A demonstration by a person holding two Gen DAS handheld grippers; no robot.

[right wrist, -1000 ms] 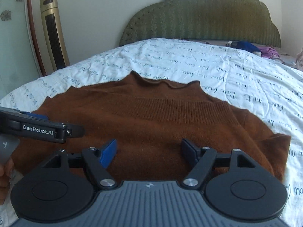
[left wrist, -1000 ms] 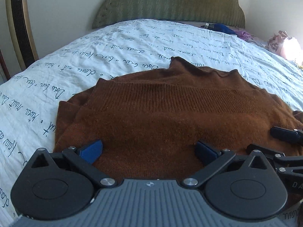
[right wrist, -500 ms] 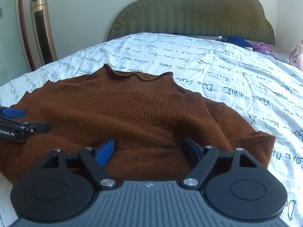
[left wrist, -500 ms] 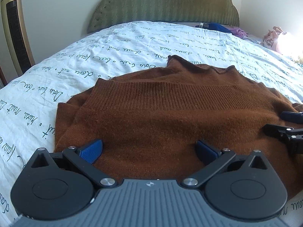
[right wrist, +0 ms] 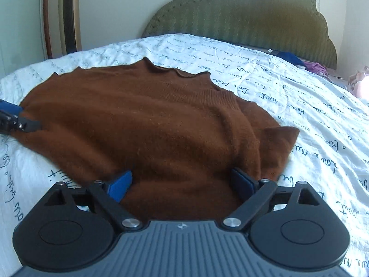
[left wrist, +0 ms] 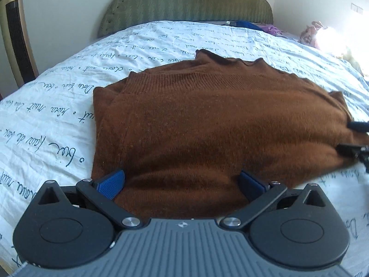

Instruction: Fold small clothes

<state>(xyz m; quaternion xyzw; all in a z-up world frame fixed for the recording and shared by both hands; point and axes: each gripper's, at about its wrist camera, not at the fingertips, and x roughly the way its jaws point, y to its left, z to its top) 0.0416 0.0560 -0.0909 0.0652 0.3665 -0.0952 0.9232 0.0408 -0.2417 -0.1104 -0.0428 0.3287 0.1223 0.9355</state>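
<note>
A brown knit sweater [left wrist: 219, 120] lies folded flat on the bed, collar pointing away from me; it also shows in the right wrist view [right wrist: 150, 127]. My left gripper [left wrist: 182, 184] is open, its blue pads [left wrist: 110, 182] spread over the sweater's near left edge. My right gripper [right wrist: 182, 184] is open, its pads [right wrist: 242, 182] spread over the near right edge. Each gripper's tips show at the edge of the other's view: the right one [left wrist: 355, 138], the left one [right wrist: 16, 120].
The bed has a white sheet with dark script [left wrist: 57, 124] and a green headboard [right wrist: 242, 16]. Blue and purple clothes [right wrist: 299, 62] lie near the headboard. A gold tower fan [right wrist: 69, 16] stands at the left wall. A pink bundle [left wrist: 318, 34] sits at the far right.
Both grippers have spread apart toward the sweater's left and right near corners and moved lower and closer to it. Both stay open.
</note>
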